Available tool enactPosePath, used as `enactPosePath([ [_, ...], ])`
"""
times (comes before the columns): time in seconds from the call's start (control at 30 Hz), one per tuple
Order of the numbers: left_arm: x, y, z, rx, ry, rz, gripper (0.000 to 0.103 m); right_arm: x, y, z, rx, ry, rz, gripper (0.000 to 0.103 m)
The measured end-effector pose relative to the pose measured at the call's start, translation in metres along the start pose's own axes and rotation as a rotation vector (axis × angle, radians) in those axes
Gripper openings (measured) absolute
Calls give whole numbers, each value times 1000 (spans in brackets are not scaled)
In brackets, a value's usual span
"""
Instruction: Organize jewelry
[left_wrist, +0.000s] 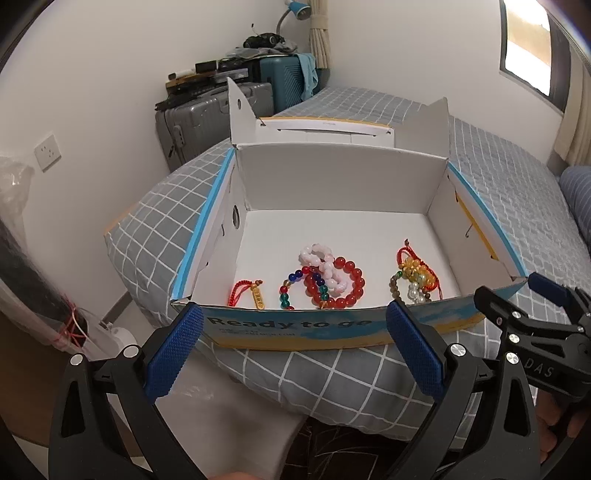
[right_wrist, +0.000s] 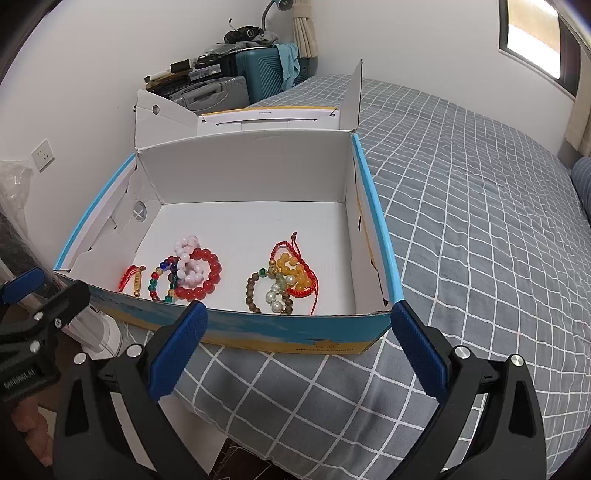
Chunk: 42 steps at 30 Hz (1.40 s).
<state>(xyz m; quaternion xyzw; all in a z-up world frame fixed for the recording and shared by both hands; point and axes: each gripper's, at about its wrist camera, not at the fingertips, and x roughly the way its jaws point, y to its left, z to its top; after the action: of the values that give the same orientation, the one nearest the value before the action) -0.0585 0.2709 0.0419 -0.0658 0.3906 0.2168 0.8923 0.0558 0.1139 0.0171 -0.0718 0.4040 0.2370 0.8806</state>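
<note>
An open white cardboard box (left_wrist: 332, 177) (right_wrist: 251, 170) sits on the bed's near corner. Inside near its front wall lie a red cord charm (left_wrist: 245, 291) (right_wrist: 133, 278), a multicolour bead bracelet (left_wrist: 295, 286) (right_wrist: 162, 282), a red bead bracelet (left_wrist: 349, 282) (right_wrist: 207, 275) with a pink one (left_wrist: 323, 264) (right_wrist: 188, 258) across it, and a pile of yellow, pearl and brown beads with red cord (left_wrist: 415, 275) (right_wrist: 282, 280). My left gripper (left_wrist: 295, 334) and right gripper (right_wrist: 299, 332) are open and empty, just in front of the box's front wall.
The bed has a grey checked cover (right_wrist: 480, 221). Suitcases (left_wrist: 207, 114) piled with clutter stand by the far wall. A wall socket (left_wrist: 47, 152) is at the left. A window (right_wrist: 535, 33) is at the upper right.
</note>
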Motion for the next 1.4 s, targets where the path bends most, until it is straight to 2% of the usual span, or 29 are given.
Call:
enactPosePath([
  [0.43,-1,-2,-1,-12,-18,0,97,1,0,1,4,3,2,96],
  [0.67,0,-4,-2,-18,-8,-10,97,2,0,1,5,3,2,96],
  [1.03,6,-3,-3,-33,20,12,97,2,0,1,7,3,2,96],
  [1.4,5,-4,-2,-36,13,13,97,3,0,0,7,2,2,96],
])
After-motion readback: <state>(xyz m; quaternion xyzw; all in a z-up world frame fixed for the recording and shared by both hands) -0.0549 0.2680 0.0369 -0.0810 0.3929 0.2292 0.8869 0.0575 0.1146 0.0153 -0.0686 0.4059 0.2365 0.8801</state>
